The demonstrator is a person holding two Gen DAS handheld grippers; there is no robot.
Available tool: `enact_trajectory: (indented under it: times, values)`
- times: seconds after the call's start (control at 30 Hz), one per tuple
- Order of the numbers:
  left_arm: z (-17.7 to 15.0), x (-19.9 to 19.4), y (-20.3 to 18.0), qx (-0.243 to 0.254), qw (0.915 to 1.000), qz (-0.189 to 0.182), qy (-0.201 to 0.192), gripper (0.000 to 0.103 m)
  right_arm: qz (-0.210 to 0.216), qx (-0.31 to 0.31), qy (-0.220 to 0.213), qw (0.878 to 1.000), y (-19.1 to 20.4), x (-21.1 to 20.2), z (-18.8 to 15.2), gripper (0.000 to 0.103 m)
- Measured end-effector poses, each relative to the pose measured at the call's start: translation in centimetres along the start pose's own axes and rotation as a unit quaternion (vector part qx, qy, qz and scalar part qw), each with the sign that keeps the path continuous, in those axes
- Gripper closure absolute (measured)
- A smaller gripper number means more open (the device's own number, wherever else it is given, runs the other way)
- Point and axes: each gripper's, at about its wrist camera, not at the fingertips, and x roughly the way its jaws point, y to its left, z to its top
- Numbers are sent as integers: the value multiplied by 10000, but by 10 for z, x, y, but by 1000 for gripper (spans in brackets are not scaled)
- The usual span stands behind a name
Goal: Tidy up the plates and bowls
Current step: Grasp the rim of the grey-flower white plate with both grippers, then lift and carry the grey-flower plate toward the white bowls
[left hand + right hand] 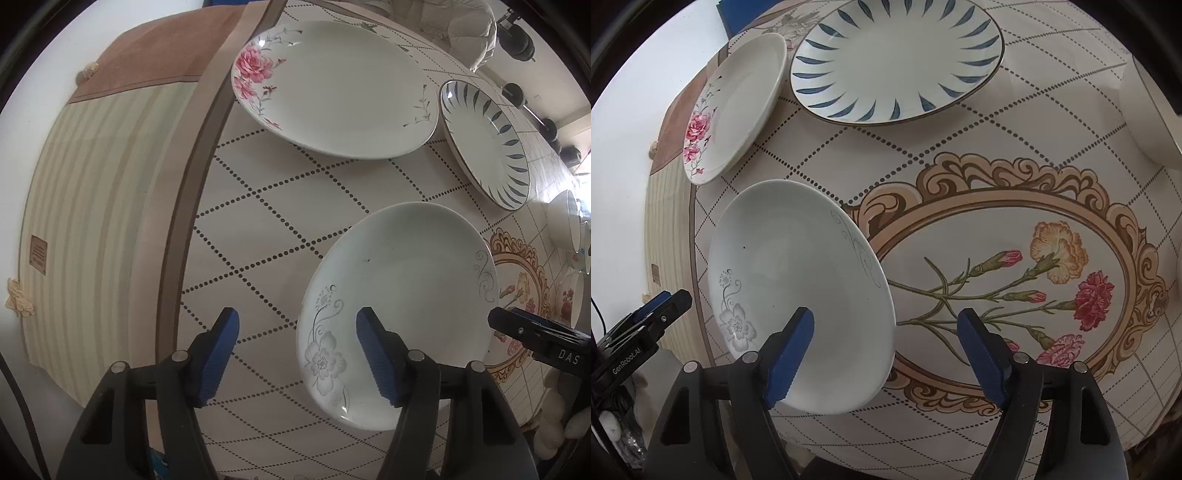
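My 2 wrist cams look down at the table point(280, 229) from close above, left and right; both share the grey-flower plate point(402, 295) point(798, 280).

The table point(960, 155) wears a cream tablecloth point(266, 236) printed with a dotted diamond grid and an ornate oval medallion point(1008, 280) of carnations. Three plates lie directly on the cloth. The grey-flower plate point(801, 295) sits at the medallion's left edge, overlapping its scrolled frame. The blue-leaf plate point(897, 59) lies beyond the medallion, apart from it. The pink-rose plate point(738, 103) rests just beside the blue-leaf plate, on the side away from the medallion, near the table's edge. White bowls point(576, 236) stand past the medallion in the left wrist view, mostly cut off.
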Motion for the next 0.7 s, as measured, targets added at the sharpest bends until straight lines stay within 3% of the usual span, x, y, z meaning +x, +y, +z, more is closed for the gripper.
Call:
enact_trajectory:
  times: [0.1, 0.17, 0.23, 0.3, 0.33, 0.4, 0.47, 0.7]
  values:
    - [9, 18, 5, 17, 9991, -323, 256, 42, 108, 138, 186, 9997, -2, 15, 7, 26]
    - [13, 28, 6, 103, 9982, -428, 404, 57, 249, 217, 310, 9990, -5, 23, 9, 29]
    - [14, 35, 6, 206, 9973, -487, 516, 66, 300, 267, 400, 9984, -6, 31, 10, 34]
    - [13, 38, 7, 252, 9964, -556, 580, 69, 343, 285, 450, 9980, -7, 36, 10, 46]
    - [13, 40, 7, 251, 9958, -611, 633, 76, 360, 293, 457, 9979, -7, 38, 10, 50]
    - [10, 44, 6, 253, 9940, -755, 750, 85, 430, 308, 486, 9974, -6, 39, 8, 71]
    - [7, 45, 5, 287, 9939, -775, 730, 86, 440, 310, 501, 9973, -6, 41, 7, 83]
    - [2, 38, 3, 293, 9956, -635, 626, 89, 531, 217, 401, 9976, -10, 36, -2, 86]
